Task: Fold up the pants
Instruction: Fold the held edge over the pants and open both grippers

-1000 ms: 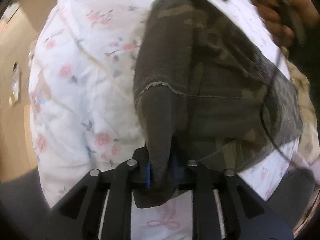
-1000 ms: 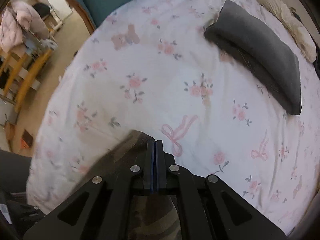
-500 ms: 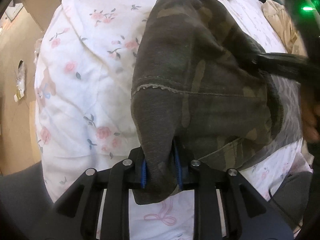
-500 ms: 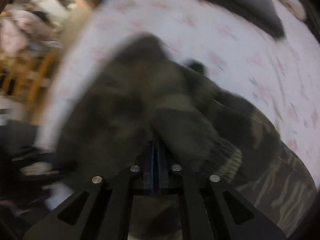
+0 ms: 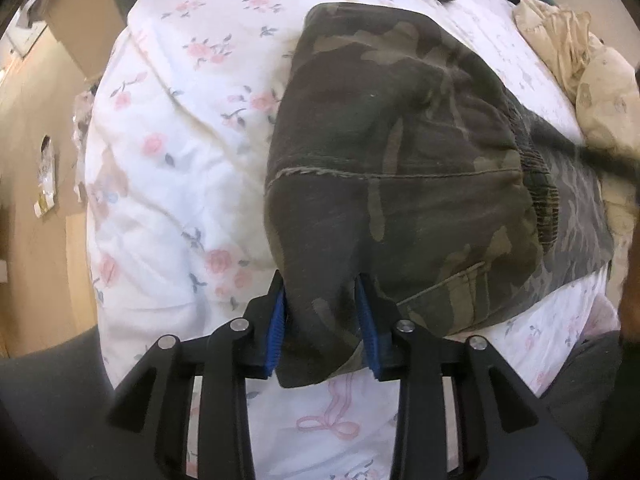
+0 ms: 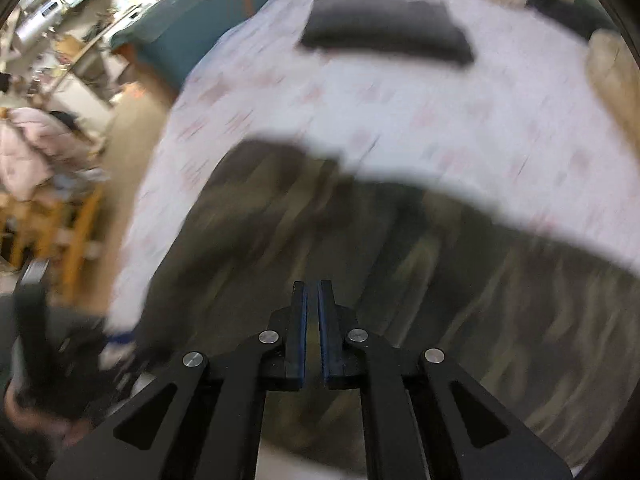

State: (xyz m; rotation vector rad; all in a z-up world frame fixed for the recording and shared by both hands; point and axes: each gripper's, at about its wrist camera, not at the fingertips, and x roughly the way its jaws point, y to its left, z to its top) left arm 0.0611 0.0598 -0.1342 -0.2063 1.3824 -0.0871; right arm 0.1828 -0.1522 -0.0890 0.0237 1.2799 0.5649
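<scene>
The pants [image 5: 400,168] have a camouflage pattern in dark green, olive and brown, with a paler, faded camouflage on the part at the right. The sheet [image 5: 172,168] is white with small pink roses, grey-blue leaves and pink ribbon bows. Both grippers, left [image 5: 322,328] and right [image 6: 313,320], are black with blue pads [image 5: 276,328]. The pillow [image 6: 384,30] is dark grey. The cloth [image 5: 580,60] is beige.
</scene>
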